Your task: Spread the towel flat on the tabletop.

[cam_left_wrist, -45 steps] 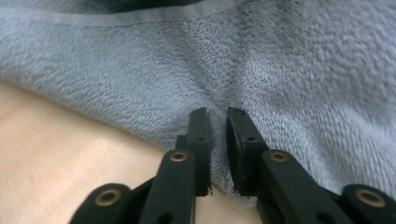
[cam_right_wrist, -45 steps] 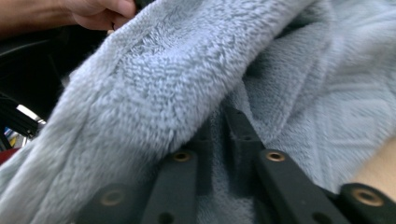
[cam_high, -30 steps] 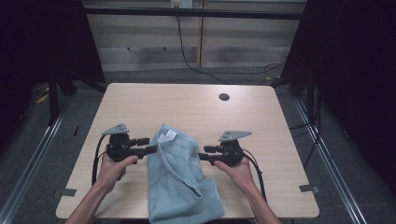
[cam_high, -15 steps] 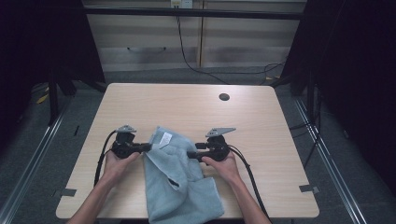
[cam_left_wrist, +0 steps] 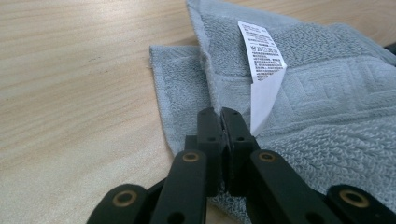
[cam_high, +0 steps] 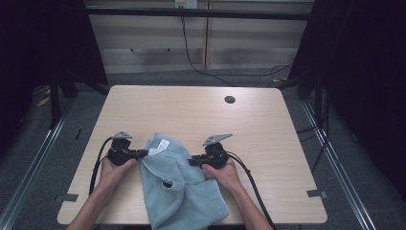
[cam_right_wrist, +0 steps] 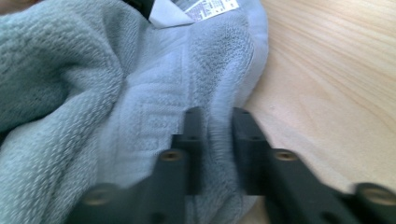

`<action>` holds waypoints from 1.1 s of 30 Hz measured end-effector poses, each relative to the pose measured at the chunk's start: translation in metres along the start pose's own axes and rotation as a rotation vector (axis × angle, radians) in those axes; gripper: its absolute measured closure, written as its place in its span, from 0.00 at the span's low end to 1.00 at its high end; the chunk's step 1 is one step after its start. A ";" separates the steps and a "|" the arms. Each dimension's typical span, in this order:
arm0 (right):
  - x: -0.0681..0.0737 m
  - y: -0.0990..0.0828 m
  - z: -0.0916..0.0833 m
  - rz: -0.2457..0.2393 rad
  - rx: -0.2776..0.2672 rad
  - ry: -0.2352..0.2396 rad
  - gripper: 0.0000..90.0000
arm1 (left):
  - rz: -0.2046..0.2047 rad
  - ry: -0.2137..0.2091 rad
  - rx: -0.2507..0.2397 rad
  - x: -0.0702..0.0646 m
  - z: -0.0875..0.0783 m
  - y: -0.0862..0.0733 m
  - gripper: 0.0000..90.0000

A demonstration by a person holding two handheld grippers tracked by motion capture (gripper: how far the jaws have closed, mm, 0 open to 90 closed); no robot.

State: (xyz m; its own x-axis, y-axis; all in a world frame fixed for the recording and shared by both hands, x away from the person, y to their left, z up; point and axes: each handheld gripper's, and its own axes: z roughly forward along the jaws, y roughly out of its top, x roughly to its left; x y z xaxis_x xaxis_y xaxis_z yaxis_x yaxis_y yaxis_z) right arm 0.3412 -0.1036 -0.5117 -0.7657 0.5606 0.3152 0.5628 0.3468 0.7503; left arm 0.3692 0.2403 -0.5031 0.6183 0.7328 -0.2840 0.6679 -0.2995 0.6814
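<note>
A light blue-grey towel (cam_high: 184, 196) lies crumpled on the wooden table (cam_high: 191, 110), its near end hanging over the front edge. A white care label (cam_high: 163, 143) shows at its far corner. My left gripper (cam_high: 142, 154) is at the towel's left edge, shut on the hem (cam_left_wrist: 205, 93) just beside the label (cam_left_wrist: 261, 51). My right gripper (cam_high: 191, 162) is at the towel's right side. Its jaws have just been closing, and a raised fold of towel (cam_right_wrist: 219, 70) is pinched between them, right gripper (cam_right_wrist: 217, 116). The right gripper view is blurred.
A round dark cable hole (cam_high: 230, 99) sits in the table's far right part. Bare wood stretches behind and to both sides of the towel. Cables (cam_high: 249, 182) trail from both grippers toward the front edge. Dark floor and metal rails surround the table.
Both hands have sunk toward the table. The right gripper has moved inward to the left. The towel, held spread before, now lies bunched up between the grippers.
</note>
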 end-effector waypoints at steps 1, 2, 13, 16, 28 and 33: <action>-0.001 0.001 -0.006 0.011 -0.025 -0.016 0.96 | 0.002 0.000 -0.014 -0.001 0.000 0.000 0.97; -0.003 0.003 -0.011 0.021 -0.047 -0.021 0.96 | 0.003 -0.003 -0.024 -0.002 0.000 0.000 0.97; -0.002 0.078 -0.091 -0.079 -0.213 -0.153 0.97 | 0.040 -0.077 -0.268 -0.027 -0.032 0.055 0.97; 0.004 0.106 -0.119 -0.119 -0.272 -0.194 0.97 | 0.069 -0.087 -0.356 -0.039 -0.054 0.085 0.97; 0.073 0.120 -0.175 -0.281 -0.360 -0.149 0.96 | 0.169 -0.120 -0.468 -0.066 -0.100 0.086 0.97; 0.086 0.055 -0.156 -0.247 -0.264 -0.081 0.96 | 0.181 -0.192 -0.383 -0.067 -0.091 0.024 0.97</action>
State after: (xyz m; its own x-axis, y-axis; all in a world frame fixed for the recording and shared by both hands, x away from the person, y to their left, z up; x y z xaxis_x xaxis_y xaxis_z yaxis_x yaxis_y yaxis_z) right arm 0.2581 -0.1539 -0.3524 -0.8355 0.5454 0.0670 0.2565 0.2792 0.9253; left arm 0.3058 0.2395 -0.4066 0.8007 0.5522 -0.2325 0.3630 -0.1385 0.9214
